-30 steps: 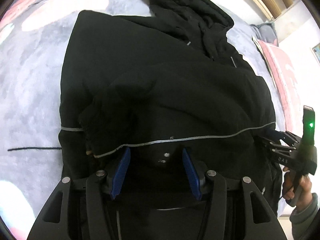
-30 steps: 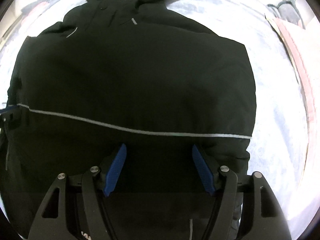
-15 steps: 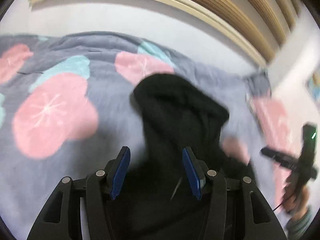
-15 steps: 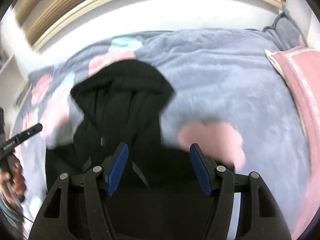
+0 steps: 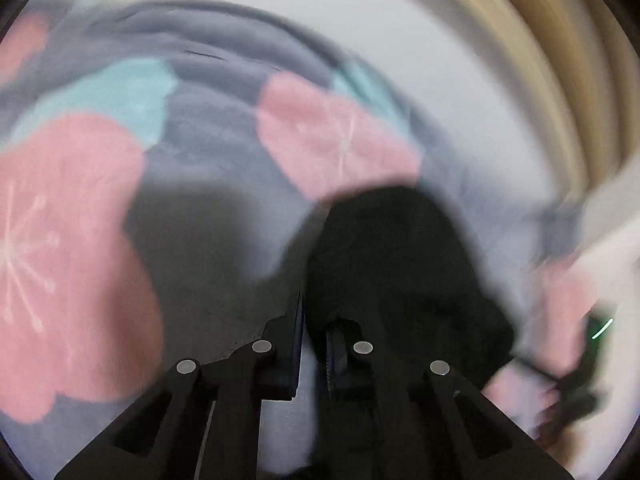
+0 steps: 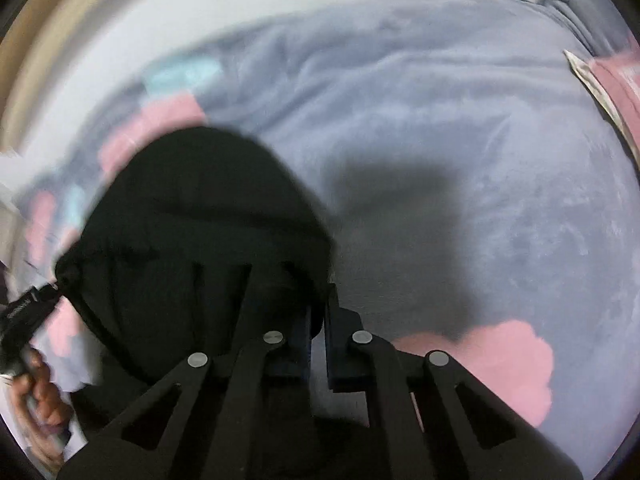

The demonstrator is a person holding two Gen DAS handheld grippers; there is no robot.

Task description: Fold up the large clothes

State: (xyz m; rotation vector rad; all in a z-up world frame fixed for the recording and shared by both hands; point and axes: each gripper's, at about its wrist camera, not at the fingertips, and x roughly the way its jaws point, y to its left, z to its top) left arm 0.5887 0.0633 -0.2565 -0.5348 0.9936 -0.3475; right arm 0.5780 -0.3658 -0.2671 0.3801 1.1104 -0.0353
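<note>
Left wrist view: my left gripper has its jaws drawn almost together, only a narrow slit between the blue pads. Whether any cloth is caught there I cannot tell; pale bedding shows through the slit, and the black coat lies just beyond and to the right of the fingertips. The coat's rounded hood end rests on the bed's grey blanket, which carries pink and teal flower shapes. The picture is heavily blurred. At the lower right edge, my right gripper appears as a dark smear with a green light above it.

Right wrist view: my right gripper is likewise closed down to a thin gap. The black coat sits to the left of the fingertips and overlaps the left finger; a grip on it cannot be confirmed. The grey blanket spreads to the right, with a pink pillow at the far right edge. My left hand shows at the lower left, holding the other gripper's handle.
</note>
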